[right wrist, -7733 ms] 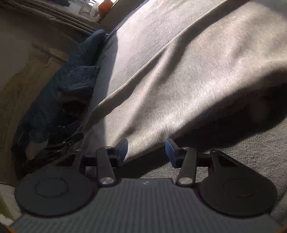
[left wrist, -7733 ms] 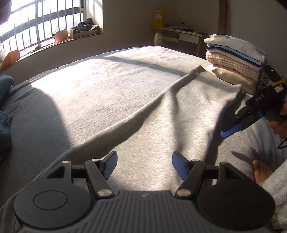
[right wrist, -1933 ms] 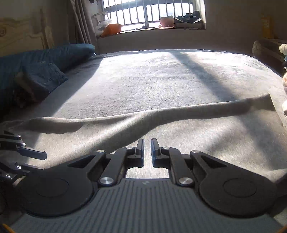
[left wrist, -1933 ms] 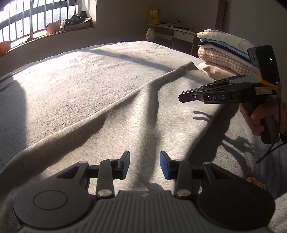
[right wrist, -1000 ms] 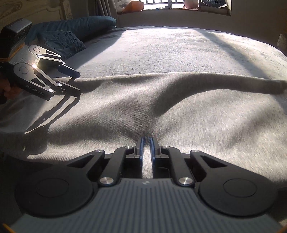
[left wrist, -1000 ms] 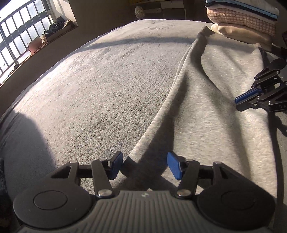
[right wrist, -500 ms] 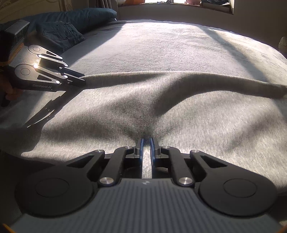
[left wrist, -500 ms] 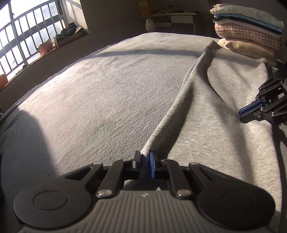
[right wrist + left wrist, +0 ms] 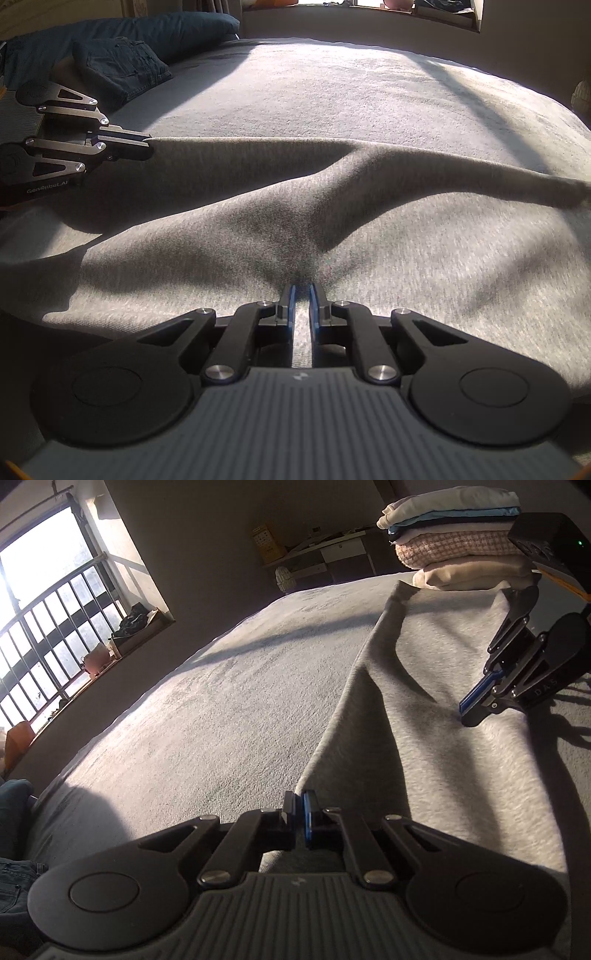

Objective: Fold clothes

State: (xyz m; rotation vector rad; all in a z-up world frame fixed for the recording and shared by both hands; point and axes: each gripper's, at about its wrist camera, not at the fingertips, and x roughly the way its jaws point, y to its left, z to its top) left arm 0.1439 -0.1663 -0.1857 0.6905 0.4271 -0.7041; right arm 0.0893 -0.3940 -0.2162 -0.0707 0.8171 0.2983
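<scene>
A long light grey garment lies spread across the bed, its far edge running as a raised fold. My left gripper is shut on that edge near its end, the cloth pinched between the blue pads. My right gripper is shut on a bunch of the same garment at the near side, and the fabric puckers into its pads. Each gripper shows in the other's view: the right gripper at right, the left gripper at left, on the fold's end.
The grey bedspread stretches toward a barred window. A stack of folded clothes sits at the bed's far right corner. Dark jeans and a blue pillow lie at the head end. A desk stands by the wall.
My left gripper closed on the garment's far edge and lifted it slightly, tilting its view. The right gripper stayed shut on the cloth in the same place.
</scene>
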